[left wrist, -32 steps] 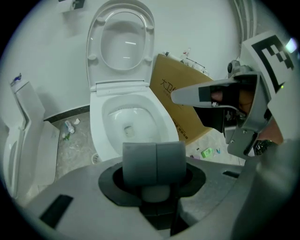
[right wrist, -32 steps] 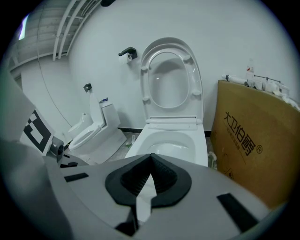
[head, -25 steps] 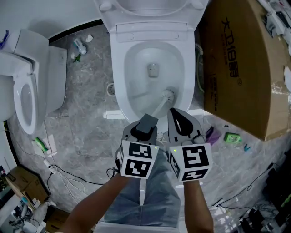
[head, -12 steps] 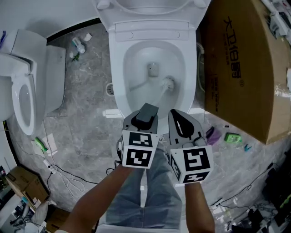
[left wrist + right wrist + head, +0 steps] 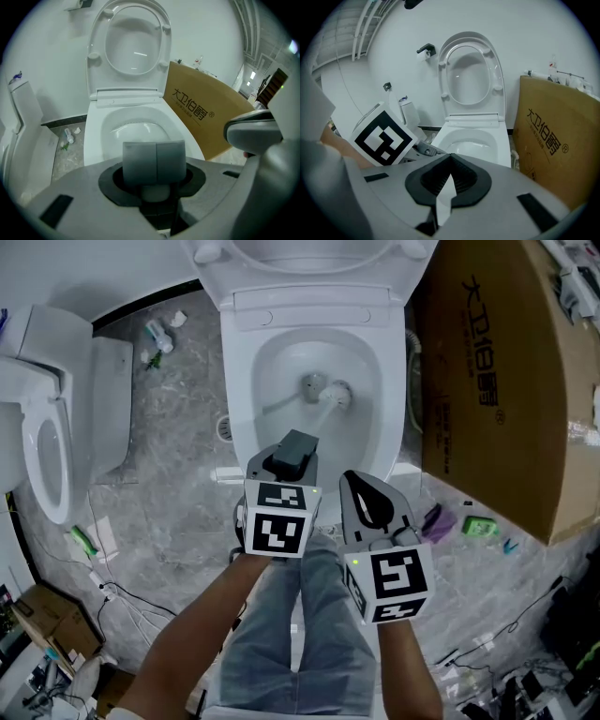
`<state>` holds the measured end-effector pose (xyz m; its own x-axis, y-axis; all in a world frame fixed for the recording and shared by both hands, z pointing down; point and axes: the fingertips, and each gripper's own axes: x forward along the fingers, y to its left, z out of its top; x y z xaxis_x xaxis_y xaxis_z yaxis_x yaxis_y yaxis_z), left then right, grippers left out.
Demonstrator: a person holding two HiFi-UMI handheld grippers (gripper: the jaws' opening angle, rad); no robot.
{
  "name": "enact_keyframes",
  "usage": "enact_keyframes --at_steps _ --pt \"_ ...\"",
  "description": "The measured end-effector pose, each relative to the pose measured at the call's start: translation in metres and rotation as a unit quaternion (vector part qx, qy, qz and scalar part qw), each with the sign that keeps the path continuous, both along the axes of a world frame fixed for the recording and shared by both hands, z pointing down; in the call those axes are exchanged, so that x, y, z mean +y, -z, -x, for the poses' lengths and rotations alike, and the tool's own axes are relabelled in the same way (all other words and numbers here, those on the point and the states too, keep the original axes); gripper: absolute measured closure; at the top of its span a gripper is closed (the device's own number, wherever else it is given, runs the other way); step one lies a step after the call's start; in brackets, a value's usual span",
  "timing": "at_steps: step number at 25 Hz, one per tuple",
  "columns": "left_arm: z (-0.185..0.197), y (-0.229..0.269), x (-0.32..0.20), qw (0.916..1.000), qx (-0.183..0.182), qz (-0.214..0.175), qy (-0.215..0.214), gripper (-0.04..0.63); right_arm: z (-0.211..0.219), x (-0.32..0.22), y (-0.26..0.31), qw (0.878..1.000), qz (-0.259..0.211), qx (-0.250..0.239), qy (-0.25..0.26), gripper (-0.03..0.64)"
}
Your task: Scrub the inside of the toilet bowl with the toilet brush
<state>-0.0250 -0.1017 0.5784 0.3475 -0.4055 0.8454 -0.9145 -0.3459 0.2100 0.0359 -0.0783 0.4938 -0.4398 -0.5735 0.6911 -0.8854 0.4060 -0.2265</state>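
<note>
The white toilet bowl (image 5: 281, 362) stands open in the head view, its seat and lid raised (image 5: 133, 42). The toilet brush's white head (image 5: 336, 395) rests low in the bowl beside the drain hole (image 5: 312, 385). Its pale handle (image 5: 314, 425) slants back to my left gripper (image 5: 292, 454), which is shut on it over the bowl's front rim. In the left gripper view the grey pads (image 5: 154, 159) meet above the white handle end (image 5: 155, 192). My right gripper (image 5: 364, 495) hovers to the right of it, shut with nothing in it. The bowl (image 5: 471, 140) lies ahead of the right gripper (image 5: 449, 161).
A large cardboard box (image 5: 497, 381) leans close to the toilet's right side. A second white toilet (image 5: 47, 437) stands at the left. Litter (image 5: 159, 334) lies on the grey floor, with cables (image 5: 131, 606) and a green item (image 5: 478, 523). The person's jeans-clad legs (image 5: 300, 643) are below.
The brush head slid from the bowl's right front wall inward to the drain hole. My left gripper moved forward over the rim with the handle; the right gripper stayed beside it.
</note>
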Motion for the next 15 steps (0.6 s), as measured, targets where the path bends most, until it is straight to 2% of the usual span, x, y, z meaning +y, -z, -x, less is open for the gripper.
enact_keyframes --at_steps 15 --pt "0.032 -0.011 -0.039 0.9994 -0.027 -0.007 0.019 0.443 0.012 0.004 -0.007 1.000 0.009 0.000 0.010 0.618"
